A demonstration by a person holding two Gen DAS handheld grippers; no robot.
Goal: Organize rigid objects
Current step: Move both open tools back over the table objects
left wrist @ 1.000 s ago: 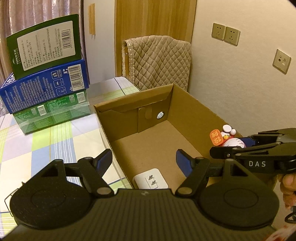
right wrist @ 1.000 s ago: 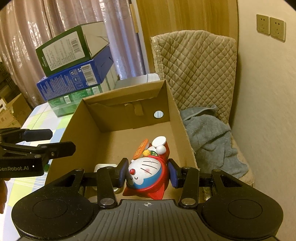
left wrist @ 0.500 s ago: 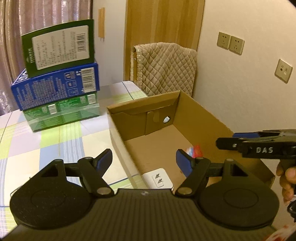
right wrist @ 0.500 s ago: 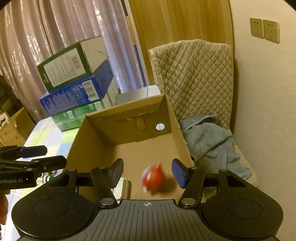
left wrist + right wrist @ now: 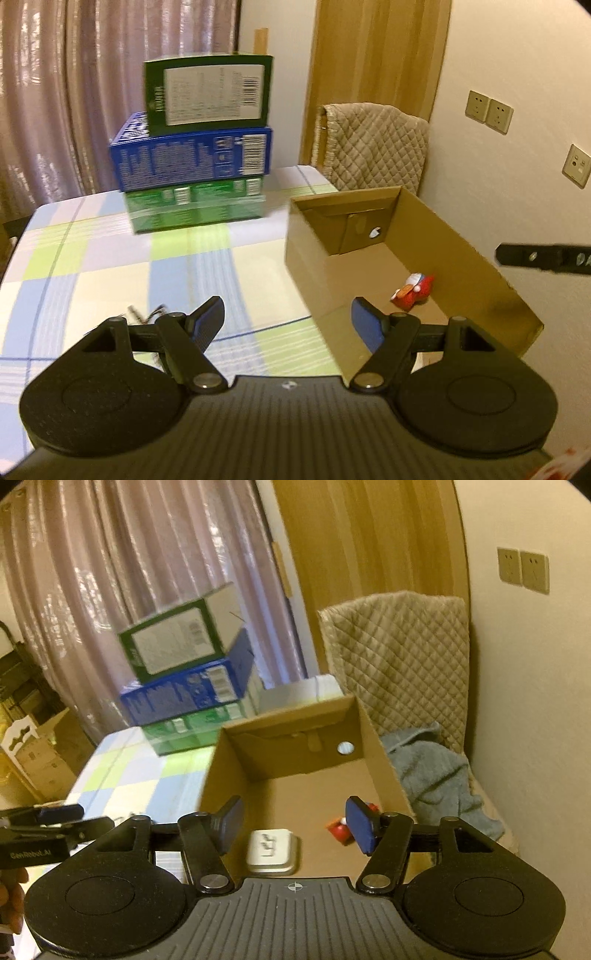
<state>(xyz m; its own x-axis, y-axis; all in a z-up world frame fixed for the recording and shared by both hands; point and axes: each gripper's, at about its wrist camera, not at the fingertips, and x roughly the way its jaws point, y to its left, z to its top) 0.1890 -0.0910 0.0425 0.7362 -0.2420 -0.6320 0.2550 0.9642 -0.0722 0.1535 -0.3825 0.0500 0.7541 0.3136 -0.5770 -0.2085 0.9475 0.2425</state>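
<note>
Right gripper [image 5: 293, 825], jaws just opening, empty above glossy red figurine [image 5: 413, 291] in cardboard box [image 5: 461, 258].

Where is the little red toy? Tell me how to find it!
Find the big open brown cardboard box on the checked tablecloth. On its floor, by the wall nearest the grey towel, lies the small red and white cartoon figurine. Its only neighbour in the box is a flat white rectangular socket block, so the red one is the toy.
</note>
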